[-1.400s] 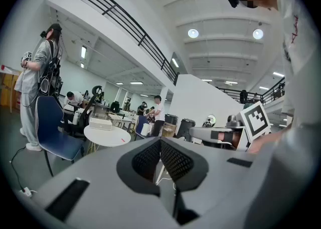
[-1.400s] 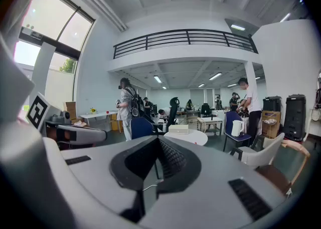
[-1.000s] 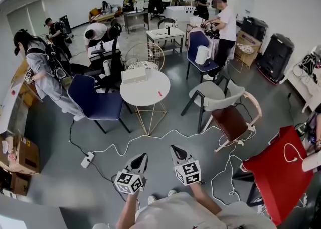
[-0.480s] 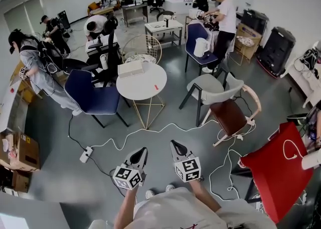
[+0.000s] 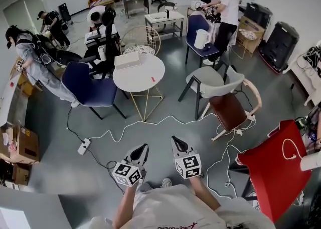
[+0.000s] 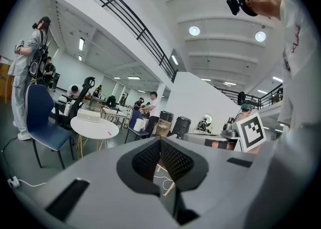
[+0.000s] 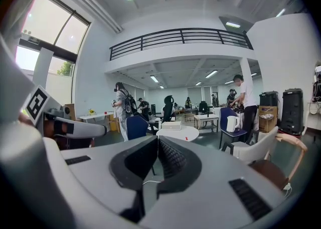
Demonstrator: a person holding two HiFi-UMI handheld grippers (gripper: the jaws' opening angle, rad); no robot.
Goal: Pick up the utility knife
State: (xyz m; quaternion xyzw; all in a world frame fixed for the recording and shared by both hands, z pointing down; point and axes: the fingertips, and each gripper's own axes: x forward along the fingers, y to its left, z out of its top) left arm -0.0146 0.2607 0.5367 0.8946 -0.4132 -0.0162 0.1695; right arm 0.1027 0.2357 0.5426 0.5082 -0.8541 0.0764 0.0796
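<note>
A round table (image 5: 135, 85) is standing mid-floor, carrying a box (image 5: 127, 60) at its 11 o'clock edge. A padded chair (image 5: 93, 90) is sitting at the table's 9 o'clock, a wire chair (image 5: 142, 42) at 12, an armchair (image 5: 213, 82) at 3. A cable (image 5: 150, 125) is trailing at 6 o'clock, a power strip (image 5: 83, 146) lying at 7. Nearer the person, the left gripper (image 5: 144, 147) and the right gripper (image 5: 174, 139) are hovering side by side.

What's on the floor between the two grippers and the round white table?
Head view: only grey floor crossed by a white cable lies between left gripper, right gripper and the round white table.
</note>
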